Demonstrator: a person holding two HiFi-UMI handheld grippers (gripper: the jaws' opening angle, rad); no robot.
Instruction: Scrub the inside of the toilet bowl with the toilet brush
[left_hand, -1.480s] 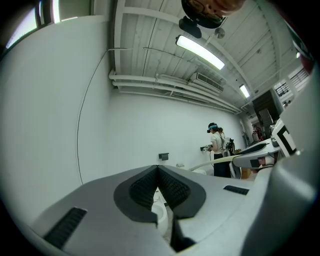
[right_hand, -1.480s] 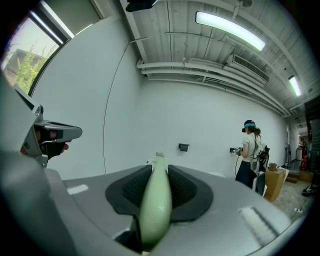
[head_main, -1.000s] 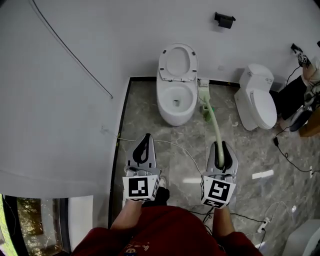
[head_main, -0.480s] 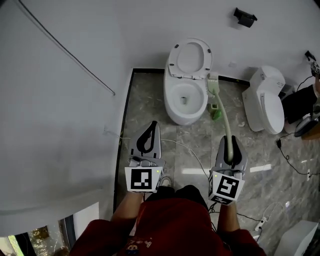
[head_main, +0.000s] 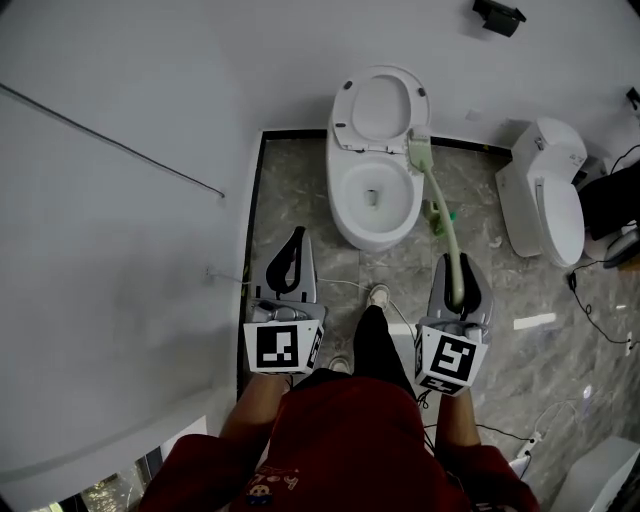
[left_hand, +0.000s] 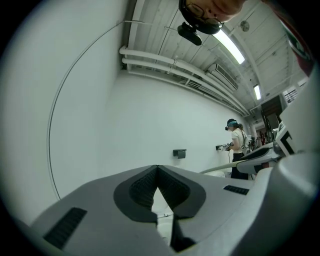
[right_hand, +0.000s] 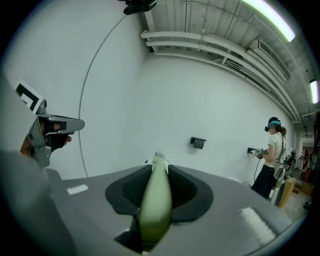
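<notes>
Right gripper (head_main: 457, 268) clamps the brush (head_main: 441, 222), its head now closer to the bowl's (head_main: 341, 205) right rim, while the left gripper (head_main: 292, 250), closed and empty, hangs over open floor (head_main: 295, 185).

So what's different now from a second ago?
The person stepped closer to the white toilet, one shoe forward. The head of the pale green toilet brush swung nearer the bowl's right rim. Unchanged: the right tool grips the brush handle; the left tool is shut and empty.
</notes>
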